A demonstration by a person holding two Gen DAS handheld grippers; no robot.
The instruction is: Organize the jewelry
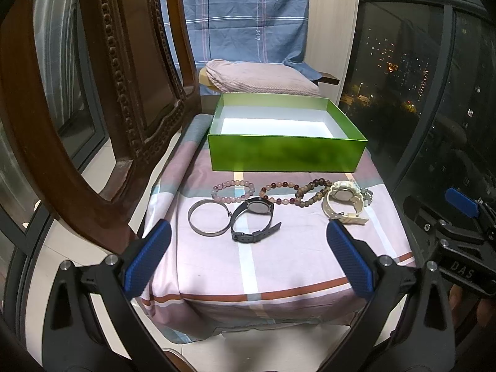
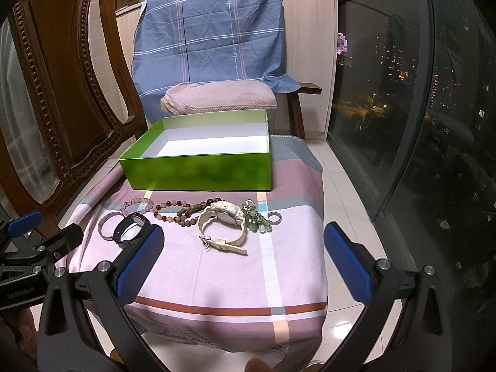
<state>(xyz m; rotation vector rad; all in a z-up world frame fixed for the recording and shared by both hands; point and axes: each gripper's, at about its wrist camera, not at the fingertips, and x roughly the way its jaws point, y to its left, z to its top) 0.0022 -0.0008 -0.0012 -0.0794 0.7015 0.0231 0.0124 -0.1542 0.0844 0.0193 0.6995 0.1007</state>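
Both claws hang spread and empty just short of the jewelry row.

Ahead of the left gripper (image 1: 248,260), left to right: stiff metal bangle (image 1: 207,218), black watch (image 1: 254,217), then beaded bracelets (image 1: 280,192) beyond. Ahead of the right gripper (image 2: 245,263), the white watch (image 2: 223,226): light, probably springy, best pinched across its strap. The empty green box (image 1: 286,152) lies beyond everything.

The word "love" is showing in white script on the blue checked sheet (image 2: 210,31); "DAS" is showing on the right gripper (image 1: 462,271).
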